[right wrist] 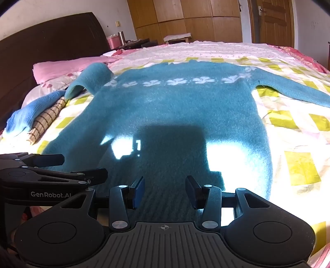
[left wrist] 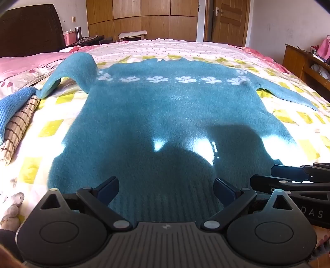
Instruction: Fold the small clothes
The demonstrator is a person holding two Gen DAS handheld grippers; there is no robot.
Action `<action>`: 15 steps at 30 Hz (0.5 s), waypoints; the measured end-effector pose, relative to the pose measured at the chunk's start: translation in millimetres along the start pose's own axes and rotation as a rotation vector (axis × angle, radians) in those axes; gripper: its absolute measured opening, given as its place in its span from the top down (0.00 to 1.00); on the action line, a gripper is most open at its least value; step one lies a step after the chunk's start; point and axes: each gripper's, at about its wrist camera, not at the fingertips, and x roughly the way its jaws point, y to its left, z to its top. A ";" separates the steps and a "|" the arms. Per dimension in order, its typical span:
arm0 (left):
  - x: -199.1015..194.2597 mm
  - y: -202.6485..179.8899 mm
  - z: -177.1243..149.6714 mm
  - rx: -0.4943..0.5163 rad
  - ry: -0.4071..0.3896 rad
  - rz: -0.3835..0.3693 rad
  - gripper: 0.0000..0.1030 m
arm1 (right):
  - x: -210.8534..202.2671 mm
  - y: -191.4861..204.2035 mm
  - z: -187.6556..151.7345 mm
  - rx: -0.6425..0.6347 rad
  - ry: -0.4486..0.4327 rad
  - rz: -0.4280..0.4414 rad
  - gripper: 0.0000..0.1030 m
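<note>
You are holding both the left gripper (left wrist: 166,192) and right gripper (right wrist: 165,190) open and empty over the hem; the sweater (left wrist: 165,115) is lying unfolded mid-bed, so every fold is waiting.

Bedroom, sunlit from behind the cameras, with hard bright patches on the bed (left wrist: 226,51) and its pink, white and yellow-checked cover. Dark wooden headboard (right wrist: 51,35) at left against a pale wall (left wrist: 72,10). Wooden wardrobe (left wrist: 142,18) across the far side, brown door (right wrist: 272,22) beside it. Small padded stool (left wrist: 133,35) beyond the bed's far edge.
</note>
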 end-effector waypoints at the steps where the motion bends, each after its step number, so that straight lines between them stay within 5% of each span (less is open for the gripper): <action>1: -0.3 -0.7 -1.2 0.001 0.000 0.000 0.00 | -1.0 -0.2 0.0 -0.002 0.000 -0.001 0.58; 15: -0.5 0.6 3.3 0.005 0.011 -0.001 0.00 | 3.3 3.4 -0.4 -0.016 0.010 -0.015 0.58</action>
